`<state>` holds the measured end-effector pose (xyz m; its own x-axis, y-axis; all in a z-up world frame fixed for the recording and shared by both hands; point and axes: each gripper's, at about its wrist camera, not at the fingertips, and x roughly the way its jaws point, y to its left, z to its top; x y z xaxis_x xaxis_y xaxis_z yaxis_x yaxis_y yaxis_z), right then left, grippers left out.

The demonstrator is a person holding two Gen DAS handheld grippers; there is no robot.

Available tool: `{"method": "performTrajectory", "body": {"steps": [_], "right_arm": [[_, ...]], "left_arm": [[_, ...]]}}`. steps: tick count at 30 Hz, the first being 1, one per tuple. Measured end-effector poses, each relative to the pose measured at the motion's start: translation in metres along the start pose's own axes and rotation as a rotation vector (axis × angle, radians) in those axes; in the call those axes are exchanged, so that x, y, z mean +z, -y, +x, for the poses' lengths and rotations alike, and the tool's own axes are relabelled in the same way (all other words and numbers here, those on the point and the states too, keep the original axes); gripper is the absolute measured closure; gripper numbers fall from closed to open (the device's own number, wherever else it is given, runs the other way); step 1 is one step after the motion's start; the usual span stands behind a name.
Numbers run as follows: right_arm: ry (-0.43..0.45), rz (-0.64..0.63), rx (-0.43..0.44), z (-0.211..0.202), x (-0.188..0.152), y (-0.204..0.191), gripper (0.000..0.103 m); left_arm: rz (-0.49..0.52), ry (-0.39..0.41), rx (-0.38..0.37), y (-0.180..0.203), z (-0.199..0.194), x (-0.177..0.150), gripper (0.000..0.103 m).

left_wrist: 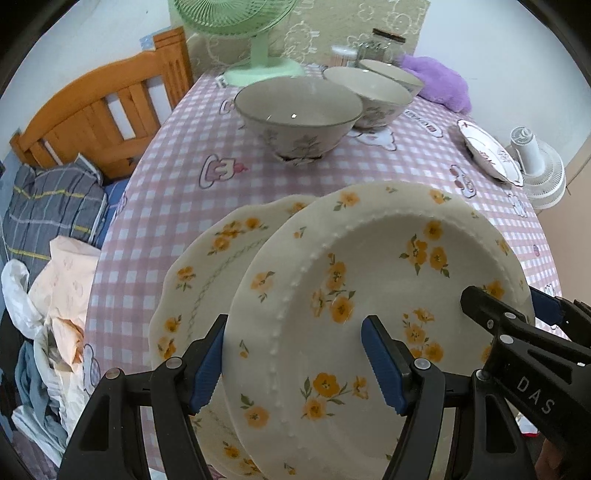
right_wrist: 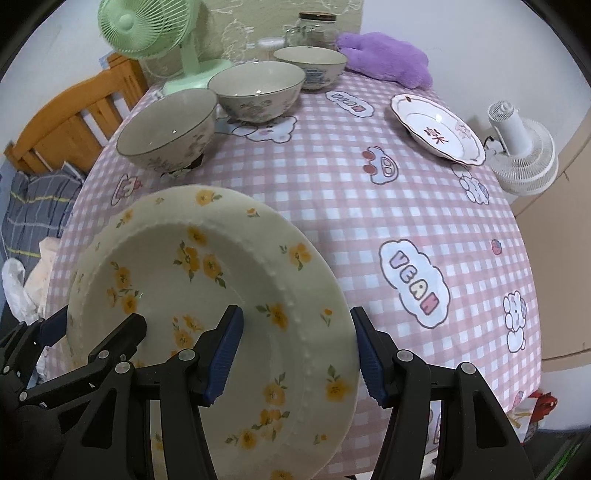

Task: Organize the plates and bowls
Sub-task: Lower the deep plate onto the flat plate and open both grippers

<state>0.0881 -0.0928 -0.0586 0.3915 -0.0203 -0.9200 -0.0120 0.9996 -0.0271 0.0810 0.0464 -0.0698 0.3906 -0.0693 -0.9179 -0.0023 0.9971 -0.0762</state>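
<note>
A cream plate with yellow flowers and a beaded ring (left_wrist: 373, 273) (right_wrist: 207, 280) hangs tilted over the near end of the pink checked table (right_wrist: 332, 192). My left gripper (left_wrist: 295, 325) is shut across its left rim, one pad inside the plate and one outside. My right gripper (right_wrist: 295, 314) is shut across its right rim in the same way. Each gripper also shows in the other's view: the right gripper (left_wrist: 502, 295) and the left gripper (right_wrist: 98, 321). A second, scalloped flowered plate (left_wrist: 199, 280) lies on the cloth under the held one, partly hidden by it.
Three bowls (right_wrist: 166, 125) (right_wrist: 258, 88) (right_wrist: 310, 62) stand in a row at the far left. A white plate with a red pattern (right_wrist: 439, 129) lies far right. A green fan (right_wrist: 147, 33), a jar (right_wrist: 317, 26) and a purple plush (right_wrist: 384, 55) line the back; a white fan (right_wrist: 524, 155) and a bed (left_wrist: 55, 206) flank the table.
</note>
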Motion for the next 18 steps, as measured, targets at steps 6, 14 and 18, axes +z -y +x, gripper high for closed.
{"method": "performTrajectory", "body": {"steps": [6, 14, 18], "right_arm": [[-0.006, -0.027, -0.007, 0.006, 0.003, -0.01, 0.04], [-0.014, -0.08, -0.001, 0.013, 0.014, -0.02, 0.041], [-0.031, -0.108, 0.008, 0.019, 0.017, -0.026, 0.042]], "left_arm": [[-0.031, -0.027, -0.005, -0.007, 0.011, -0.001, 0.03], [-0.092, -0.048, 0.002, -0.021, 0.022, 0.0, 0.029], [-0.099, -0.037, 0.039, -0.023, 0.024, -0.001, 0.028]]}}
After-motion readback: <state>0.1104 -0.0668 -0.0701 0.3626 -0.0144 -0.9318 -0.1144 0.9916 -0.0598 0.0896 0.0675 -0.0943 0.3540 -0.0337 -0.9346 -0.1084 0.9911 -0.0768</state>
